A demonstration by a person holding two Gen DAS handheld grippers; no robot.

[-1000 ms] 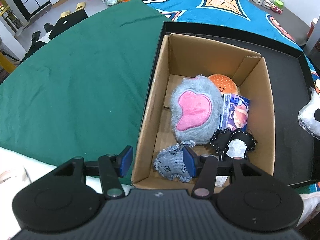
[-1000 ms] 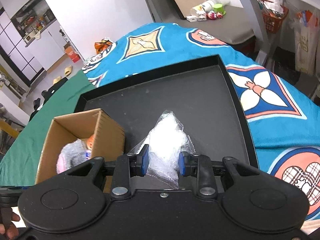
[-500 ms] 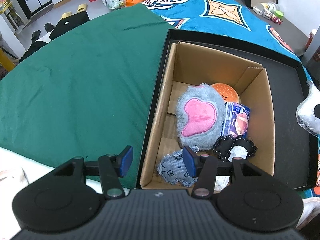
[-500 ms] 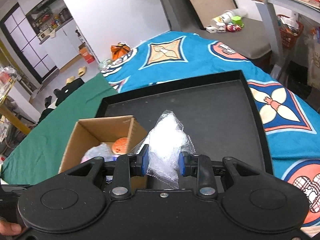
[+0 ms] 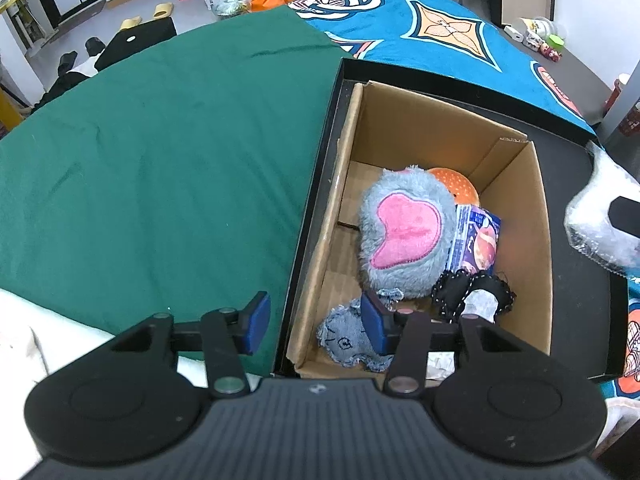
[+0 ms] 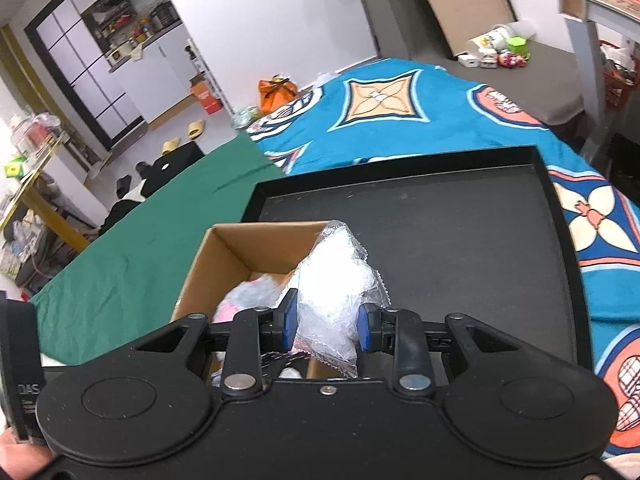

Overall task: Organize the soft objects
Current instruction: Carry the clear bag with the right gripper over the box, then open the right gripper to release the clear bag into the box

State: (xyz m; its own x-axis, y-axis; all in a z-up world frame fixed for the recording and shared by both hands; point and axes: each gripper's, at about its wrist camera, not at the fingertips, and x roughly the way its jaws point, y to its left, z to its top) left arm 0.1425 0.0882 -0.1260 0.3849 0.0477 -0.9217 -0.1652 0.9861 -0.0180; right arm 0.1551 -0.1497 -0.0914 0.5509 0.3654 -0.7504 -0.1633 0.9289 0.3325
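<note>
A cardboard box (image 5: 436, 120) stands in the left end of a black tray (image 6: 460, 216). It holds a grey and pink plush (image 5: 404, 236), an orange burger toy (image 5: 460, 186), a printed packet (image 5: 476, 240), a black frilled piece (image 5: 472, 292) and a denim toy (image 5: 346, 336). My right gripper (image 6: 328, 324) is shut on a clear bag of white stuffing (image 6: 336, 280) above the box's right wall; the bag also shows in the left wrist view (image 5: 596, 220). My left gripper (image 5: 316, 320) is open and empty, astride the box's near left corner.
The tray lies on a table covered by a green cloth (image 5: 160, 160) on the left and a blue patterned cloth (image 6: 400, 120) behind and right. Beyond are an orange bag (image 6: 278, 90) on the floor and small items (image 6: 496, 48) on a grey surface.
My right gripper has carried the bag left, from over the bare tray to above the box. The left gripper has shifted slightly, still open.
</note>
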